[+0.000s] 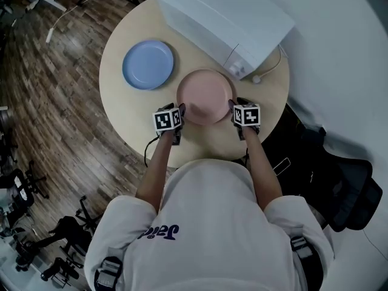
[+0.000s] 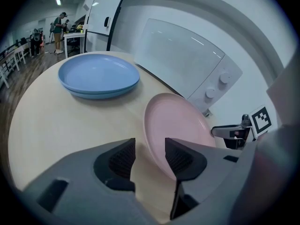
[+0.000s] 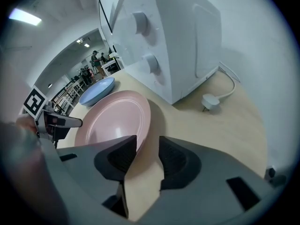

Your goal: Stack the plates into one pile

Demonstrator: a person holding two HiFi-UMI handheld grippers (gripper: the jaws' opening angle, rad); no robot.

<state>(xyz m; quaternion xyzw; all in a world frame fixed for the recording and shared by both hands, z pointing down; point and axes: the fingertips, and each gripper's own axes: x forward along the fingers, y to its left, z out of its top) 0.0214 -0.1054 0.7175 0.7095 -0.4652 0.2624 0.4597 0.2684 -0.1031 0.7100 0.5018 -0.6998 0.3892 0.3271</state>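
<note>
A pink plate (image 1: 205,96) lies on the round wooden table (image 1: 121,120), and a blue plate (image 1: 148,64) lies apart from it, further back on the left. My left gripper (image 1: 180,110) is at the pink plate's left rim and my right gripper (image 1: 234,105) at its right rim. In the left gripper view the jaws (image 2: 150,156) stand open, with the pink plate's (image 2: 178,121) edge just inside the gap beside the right jaw. In the right gripper view the jaws (image 3: 147,153) are open too, and the plate's (image 3: 112,118) rim reaches in beside the left jaw.
A white box-shaped appliance with two knobs (image 1: 224,17) takes up the table's back right. Its plug (image 1: 257,79) and cord lie just behind the pink plate. A black chair or bag (image 1: 339,187) stands off the table at the right. Wooden floor lies to the left.
</note>
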